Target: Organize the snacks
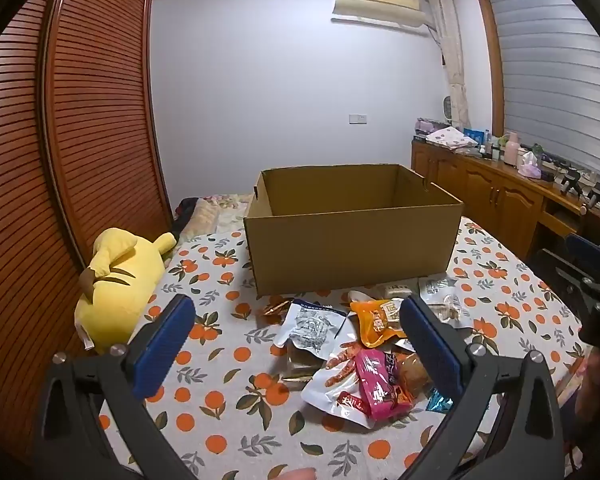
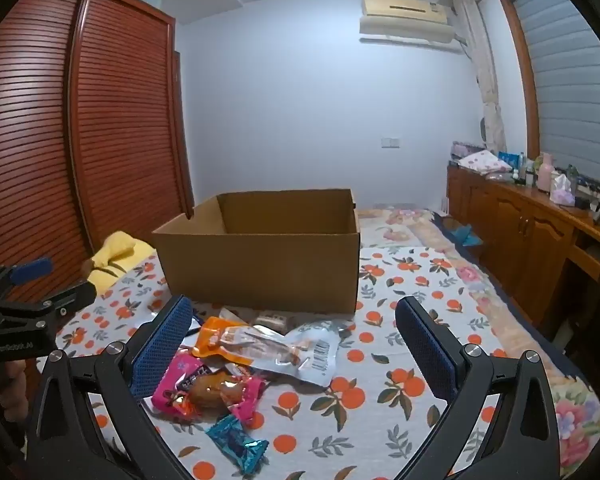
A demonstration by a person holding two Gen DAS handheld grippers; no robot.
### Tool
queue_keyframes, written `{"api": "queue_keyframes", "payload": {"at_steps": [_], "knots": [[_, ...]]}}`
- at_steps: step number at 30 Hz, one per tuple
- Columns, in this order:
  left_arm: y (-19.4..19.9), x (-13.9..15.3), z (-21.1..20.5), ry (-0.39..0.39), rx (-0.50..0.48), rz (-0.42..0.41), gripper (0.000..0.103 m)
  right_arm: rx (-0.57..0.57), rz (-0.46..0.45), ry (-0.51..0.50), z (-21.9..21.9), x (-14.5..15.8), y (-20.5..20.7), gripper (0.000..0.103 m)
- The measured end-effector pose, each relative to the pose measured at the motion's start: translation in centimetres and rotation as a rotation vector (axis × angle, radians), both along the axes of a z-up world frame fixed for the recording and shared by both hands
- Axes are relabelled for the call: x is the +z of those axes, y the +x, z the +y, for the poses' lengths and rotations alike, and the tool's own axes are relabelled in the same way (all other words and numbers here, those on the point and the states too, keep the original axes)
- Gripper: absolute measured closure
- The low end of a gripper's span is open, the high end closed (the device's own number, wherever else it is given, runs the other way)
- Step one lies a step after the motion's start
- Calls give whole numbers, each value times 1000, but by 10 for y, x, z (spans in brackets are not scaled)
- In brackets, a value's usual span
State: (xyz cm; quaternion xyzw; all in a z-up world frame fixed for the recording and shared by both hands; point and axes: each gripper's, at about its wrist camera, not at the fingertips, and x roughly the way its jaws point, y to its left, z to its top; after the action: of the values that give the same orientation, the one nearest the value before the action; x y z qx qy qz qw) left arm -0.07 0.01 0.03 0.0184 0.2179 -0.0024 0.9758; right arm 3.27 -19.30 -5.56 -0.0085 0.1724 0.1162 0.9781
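An open brown cardboard box (image 1: 352, 248) stands on the orange-print bedspread (image 1: 220, 392); it also shows in the right wrist view (image 2: 260, 268). A pile of snack packets lies in front of it: a pink packet (image 1: 376, 384), an orange pouch (image 1: 376, 320) and silver pouches (image 1: 312, 328). In the right wrist view I see the pink packet (image 2: 180, 384), the orange pouch (image 2: 236, 340), a silver pouch (image 2: 316, 356) and a blue wrapped candy (image 2: 238, 444). My left gripper (image 1: 296, 340) is open above the pile. My right gripper (image 2: 294, 340) is open above the pile, empty.
A yellow plush toy (image 1: 120, 284) lies at the bed's left edge beside a slatted wooden wardrobe (image 1: 60, 160). A wooden sideboard (image 1: 492, 196) with bottles stands along the right wall. The other gripper shows at the right edge (image 1: 592, 284) and at the left edge (image 2: 20, 312).
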Motion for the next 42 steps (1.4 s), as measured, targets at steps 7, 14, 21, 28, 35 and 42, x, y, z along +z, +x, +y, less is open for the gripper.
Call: {"api": "queue_keyframes", "payload": {"at_steps": [7,14,21,28,35,42], "knots": [[-5,3,3,-5,12,-9,0,-2,-6,-4,0,0,0,0],[0,3,-4,3,-7,9,0,-5,-6,-7,-3,-1,3,0],[-1,3,-3,4,-7,6,0,-7,-5,-7,-2,-1,1,0],[-1,2,-3,4,-10,4,0,-9,-5,-7,-1,-1,-1,0],[-1,2,-3,5,-11,4,0,-10,-4,-7,-1,-1,-1,0],[-1,3,-3,6,-10,3,0,-8,-4,-5,-3,-1,0,0]]}}
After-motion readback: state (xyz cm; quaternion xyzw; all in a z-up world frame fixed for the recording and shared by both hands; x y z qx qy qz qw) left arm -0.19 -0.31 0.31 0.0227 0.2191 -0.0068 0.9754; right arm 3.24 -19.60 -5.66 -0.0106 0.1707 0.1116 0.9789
